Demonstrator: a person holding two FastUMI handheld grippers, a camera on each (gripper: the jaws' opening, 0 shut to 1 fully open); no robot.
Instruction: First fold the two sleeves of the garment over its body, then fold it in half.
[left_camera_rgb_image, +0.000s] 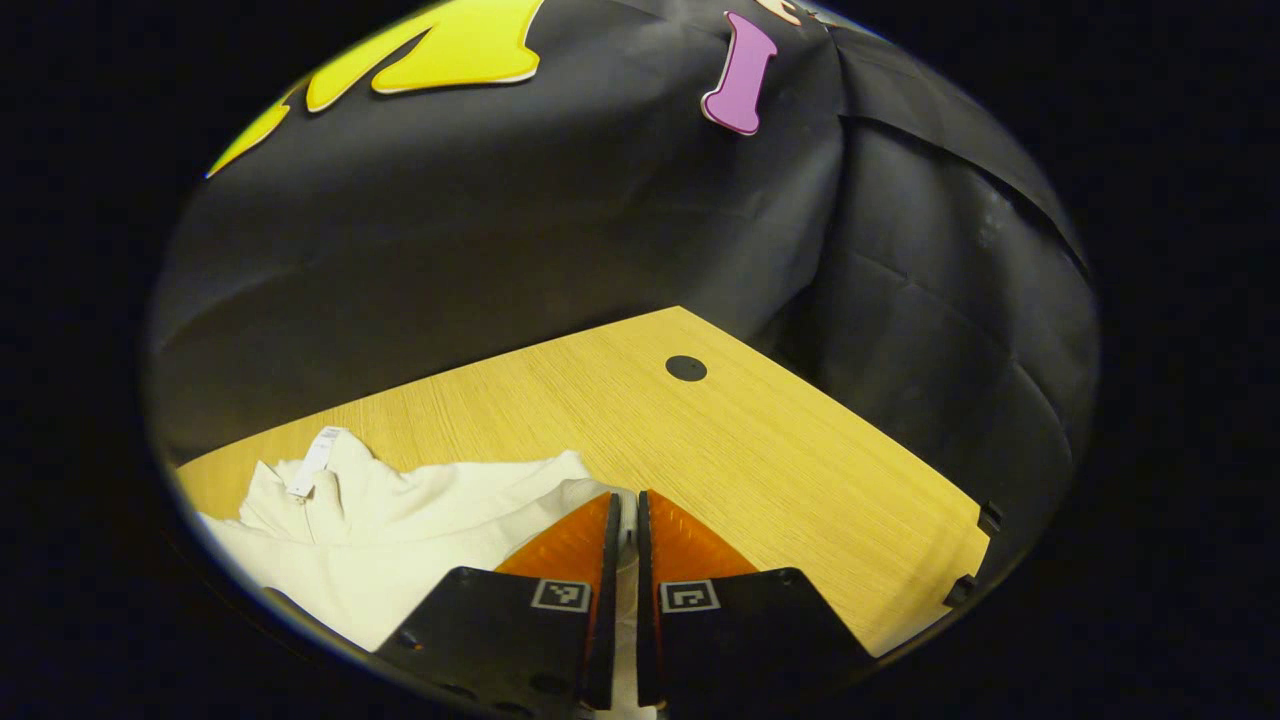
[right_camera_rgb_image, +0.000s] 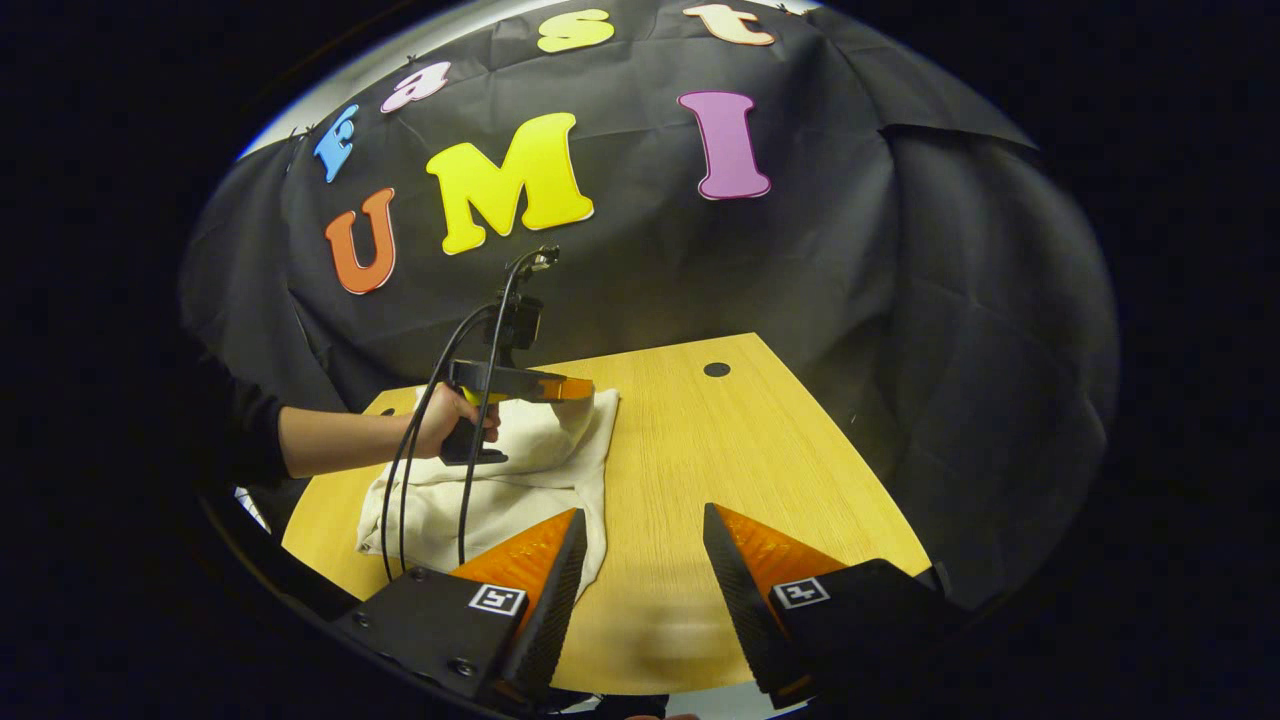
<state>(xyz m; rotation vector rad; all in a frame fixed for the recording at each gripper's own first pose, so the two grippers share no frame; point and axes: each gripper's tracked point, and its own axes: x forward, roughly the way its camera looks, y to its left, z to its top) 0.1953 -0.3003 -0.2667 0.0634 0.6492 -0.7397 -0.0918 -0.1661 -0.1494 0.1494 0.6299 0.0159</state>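
My left jaws: together on a pinch of white cloth; my left gripper (left_camera_rgb_image: 622, 520) has the fabric running up between its two fingers, and from the right gripper view (right_camera_rgb_image: 575, 388) it sits lifted above the garment's far right edge.
My right jaws: wide apart, holding nothing; my right gripper (right_camera_rgb_image: 640, 545) hangs over bare table (right_camera_rgb_image: 760, 470), just off the garment's near right corner.
Garment: the cream garment (right_camera_rgb_image: 520, 480) lies on the left half of the table, already narrowed to a strip, its collar and tag (left_camera_rgb_image: 315, 460) towards the left in the left gripper view.
Long axis: runs from me towards the booth wall, near edge by my right fingers, far edge under my left.
Which hand is nearer: the left has the far end; the right is closest to the near end.
Judgement: sleeves look folded in; halving remains, so far edge must travel along that axis towards me.
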